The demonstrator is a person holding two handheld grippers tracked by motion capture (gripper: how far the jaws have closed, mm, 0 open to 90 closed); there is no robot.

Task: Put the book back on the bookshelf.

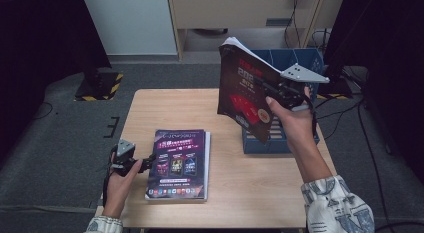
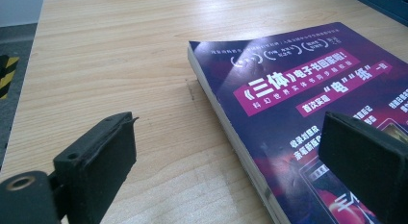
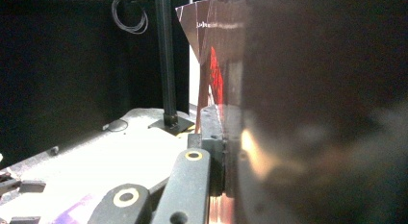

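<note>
A purple magazine lies flat on the wooden table, near its front. My left gripper is at the magazine's left edge, open. One jaw hovers over the cover and the other over bare wood, and neither pad presses on anything. My right gripper is shut on a dark red magazine. It holds the magazine upright in the air, over the left end of a blue basket. The magazine's pages fan out at the top and hide the far jaw.
The blue slatted basket stands at the table's right side, with its near wall facing me. Bare wood stretches behind the purple magazine. Cables and a black stand foot lie on the grey floor beyond the table.
</note>
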